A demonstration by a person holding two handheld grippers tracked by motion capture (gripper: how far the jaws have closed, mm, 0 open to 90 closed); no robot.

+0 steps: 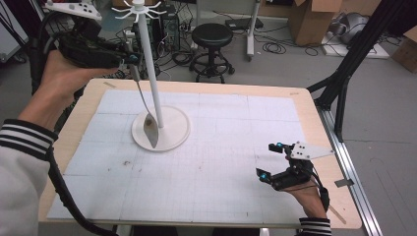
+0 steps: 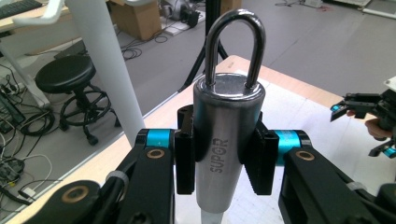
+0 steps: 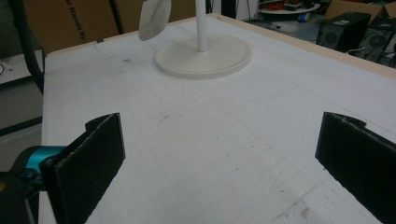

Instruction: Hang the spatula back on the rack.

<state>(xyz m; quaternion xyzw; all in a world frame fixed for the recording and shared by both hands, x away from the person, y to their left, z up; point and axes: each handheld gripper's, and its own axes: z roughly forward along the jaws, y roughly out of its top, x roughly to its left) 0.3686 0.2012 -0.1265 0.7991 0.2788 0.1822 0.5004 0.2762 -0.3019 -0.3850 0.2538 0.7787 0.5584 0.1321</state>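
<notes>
My left gripper (image 1: 127,59) is up at the back left, shut on the steel handle (image 2: 229,140) of a metal spatula (image 1: 146,115). The handle ends in a hanging loop (image 2: 235,46). The spatula hangs down, and its blade (image 1: 150,129) is over the round base (image 1: 172,132) of a white hook stand (image 1: 150,64), close beside the pole. The stand's hooks (image 1: 139,9) are above the gripper. My right gripper (image 1: 265,160) is low over the mat at the front right, open, with nothing between its pads (image 3: 93,158). From there the blade (image 3: 155,18) and base (image 3: 203,56) lie far ahead.
A white gridded mat (image 1: 196,167) covers the wooden table (image 1: 314,113). Behind the table stand a black stool (image 1: 211,37), cables and cardboard boxes (image 1: 314,17). A black frame leg (image 1: 344,73) rises at the right.
</notes>
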